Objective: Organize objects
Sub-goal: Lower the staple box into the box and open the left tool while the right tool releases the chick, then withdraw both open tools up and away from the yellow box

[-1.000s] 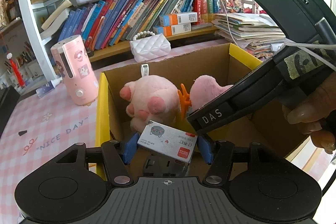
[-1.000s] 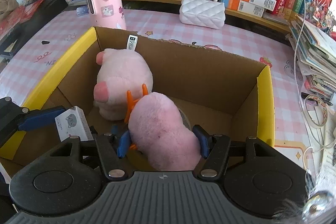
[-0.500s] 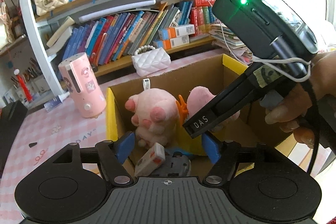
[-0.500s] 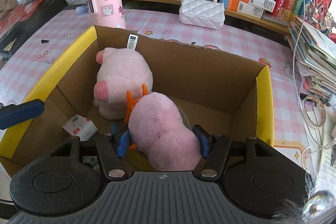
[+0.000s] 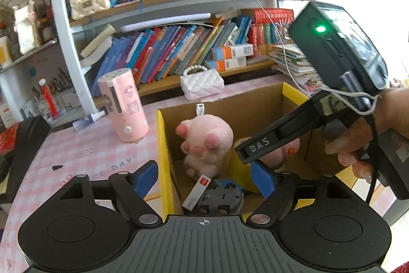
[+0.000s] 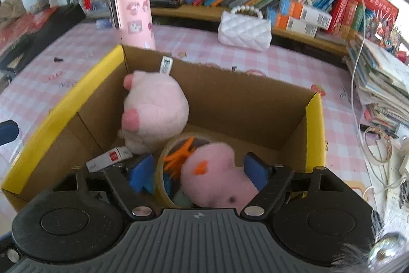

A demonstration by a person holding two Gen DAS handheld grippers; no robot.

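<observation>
The right gripper [image 6: 194, 170], jaws opening, stood over the pink plush [image 6: 217, 178] in the box [image 6: 315, 129]; the left gripper [image 5: 204, 177], also opening, was empty.

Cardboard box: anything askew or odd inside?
Nothing damaged or spilled. In the cardboard box the small white-and-red carton lies tilted against an overturned toy car, wheels up. The smaller pink plush rests on a tape roll.

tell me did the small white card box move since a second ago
Yes. The small white card box left the left tongs, whose jaws are opening, and now lies low inside the cardboard box, beside the toy car.
</observation>
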